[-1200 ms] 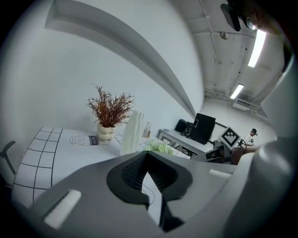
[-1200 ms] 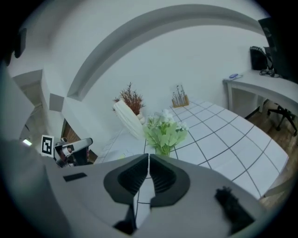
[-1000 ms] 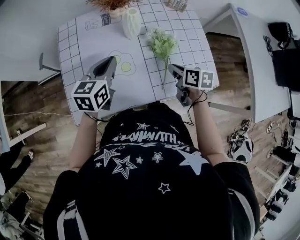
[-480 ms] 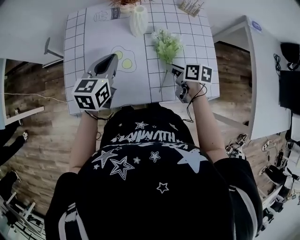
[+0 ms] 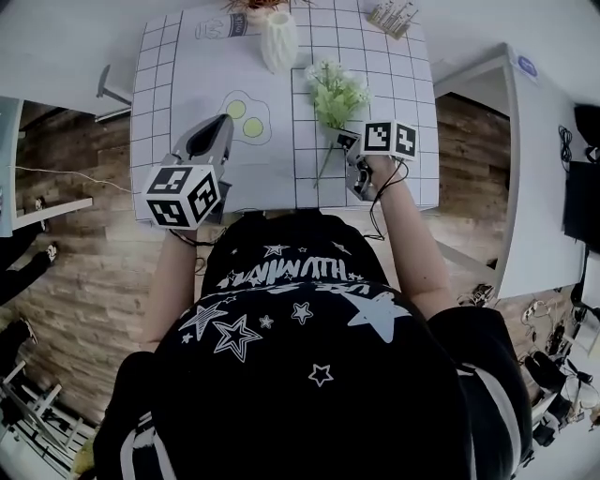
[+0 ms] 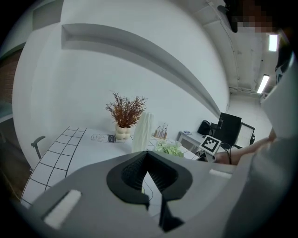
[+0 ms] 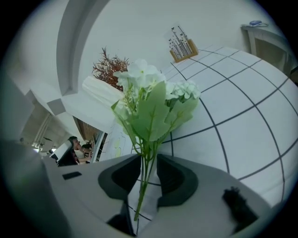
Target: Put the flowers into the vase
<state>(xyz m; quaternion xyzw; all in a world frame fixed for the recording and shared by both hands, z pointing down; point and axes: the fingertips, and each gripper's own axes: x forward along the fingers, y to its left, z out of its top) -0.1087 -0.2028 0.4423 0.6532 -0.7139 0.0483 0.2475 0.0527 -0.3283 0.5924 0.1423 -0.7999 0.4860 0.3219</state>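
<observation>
A bunch of pale green and white flowers (image 5: 336, 92) lies on the gridded table mat, its stem pointing toward the near edge. My right gripper (image 5: 347, 150) is low over that stem. In the right gripper view the stem (image 7: 145, 179) runs between the jaws, which have just been opening; the pads stand clear of it on both sides, so my right gripper (image 7: 148, 174) is open. The white ribbed vase (image 5: 278, 42) stands upright at the far side of the mat. My left gripper (image 5: 212, 141) hovers left of the flowers, shut and holding nothing (image 6: 148, 174).
A dried reddish plant in a small white pot (image 5: 251, 7) stands behind the vase. A wooden holder with thin sticks (image 5: 394, 17) sits at the far right corner. A fried-egg print (image 5: 246, 117) marks the mat. A second white table (image 5: 539, 141) stands to the right.
My right gripper has sunk lower over the flower stem. The left gripper has hardly moved. The head view has shifted slightly.
</observation>
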